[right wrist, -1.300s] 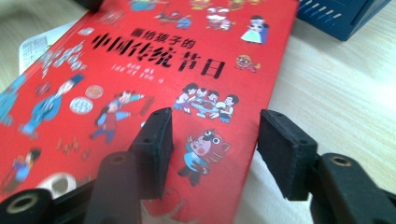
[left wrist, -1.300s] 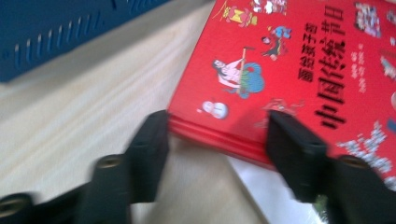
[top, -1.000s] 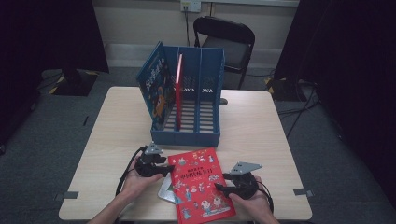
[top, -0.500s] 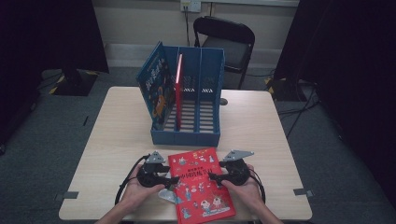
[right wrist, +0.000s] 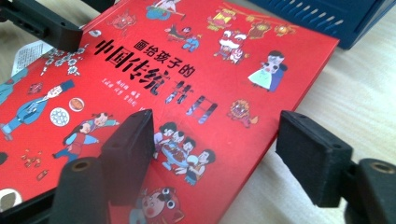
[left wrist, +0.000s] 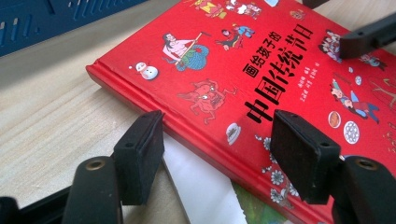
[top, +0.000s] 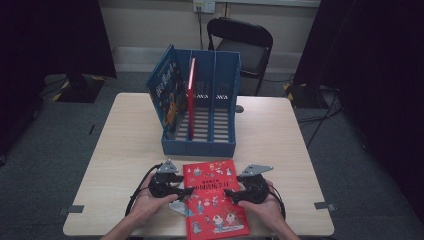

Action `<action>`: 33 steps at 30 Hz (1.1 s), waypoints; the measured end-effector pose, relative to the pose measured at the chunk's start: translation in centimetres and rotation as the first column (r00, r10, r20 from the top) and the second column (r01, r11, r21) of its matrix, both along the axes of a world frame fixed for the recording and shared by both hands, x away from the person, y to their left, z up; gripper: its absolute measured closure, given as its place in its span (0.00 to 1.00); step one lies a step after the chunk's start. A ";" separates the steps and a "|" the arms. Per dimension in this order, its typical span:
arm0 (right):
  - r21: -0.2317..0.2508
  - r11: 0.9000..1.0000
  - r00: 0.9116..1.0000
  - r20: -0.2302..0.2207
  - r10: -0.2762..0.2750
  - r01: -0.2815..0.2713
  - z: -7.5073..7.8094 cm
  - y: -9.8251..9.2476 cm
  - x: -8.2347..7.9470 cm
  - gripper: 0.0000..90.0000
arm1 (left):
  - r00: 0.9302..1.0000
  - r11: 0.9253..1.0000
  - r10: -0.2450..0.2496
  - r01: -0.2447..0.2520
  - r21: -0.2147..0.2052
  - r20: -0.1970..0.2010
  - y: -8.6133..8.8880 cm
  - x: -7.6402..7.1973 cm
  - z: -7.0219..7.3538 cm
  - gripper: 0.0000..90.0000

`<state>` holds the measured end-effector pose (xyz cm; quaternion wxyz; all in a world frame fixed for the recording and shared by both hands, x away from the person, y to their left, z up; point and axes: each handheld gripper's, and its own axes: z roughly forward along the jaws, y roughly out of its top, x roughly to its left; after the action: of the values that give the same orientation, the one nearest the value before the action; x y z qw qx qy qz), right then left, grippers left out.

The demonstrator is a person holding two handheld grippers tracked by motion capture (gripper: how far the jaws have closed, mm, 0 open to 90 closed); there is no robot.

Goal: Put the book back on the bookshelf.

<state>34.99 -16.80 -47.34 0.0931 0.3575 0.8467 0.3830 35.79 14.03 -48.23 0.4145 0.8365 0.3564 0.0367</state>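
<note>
Hardcover red book (top: 214,200) flat on the surface (top: 125,150), cover up, caught between the two sets of fingers rather than in either of them. Left gripper (top: 191,190) at the spine edge, fingers (left wrist: 140,154) spread and just opened wider: one finger down beside the spine over bare wood, the other hovering above the cover, the book's edge between them but no pad pressing on it. Right gripper (top: 226,193) mirrored at the opposite long edge, likewise just opened wider, one finger (right wrist: 128,154) above the cover art, the other past the edge over the surface, again with nothing clamped. Probably a two-sided approach because a wide, flat hardcover gives no purchase from above; only its edges offer a bite, and a hold on both sides would keep it from swinging once raised. White sheet (left wrist: 201,182) poking out under the spine just by the left fingers, lifting that edge slightly and perhaps easing a lower finger underneath, but at risk of being pinched along with the cover. Blue file rack (top: 200,145) just beyond the fingertips of both grippers, with a blue book (top: 167,95) and a thin red book (top: 191,90) upright in its slots and free slots beside them, likely the destination.
</note>
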 end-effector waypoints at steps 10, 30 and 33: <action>0.007 1.000 1.000 -0.023 -0.006 0.006 -0.4 0.3 -0.5 0.13 | 1.000 1.000 0.014 -0.014 0.020 -0.008 -0.6 0.6 0.2 0.36; 0.036 0.999 0.998 -0.059 -0.028 0.030 -0.8 0.3 1.3 0.12 | 0.999 1.000 0.011 -0.011 -0.003 -0.051 0.1 0.1 -0.1 0.33; 0.036 0.999 0.999 -0.041 -0.031 0.033 -0.6 0.5 1.3 0.13 | 0.999 1.000 0.018 -0.018 -0.005 -0.047 0.1 0.2 -0.1 0.33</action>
<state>36.26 -16.34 -47.96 0.0757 0.3803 0.8354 0.3896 35.96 14.08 -48.32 0.4078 0.8328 0.3738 0.0198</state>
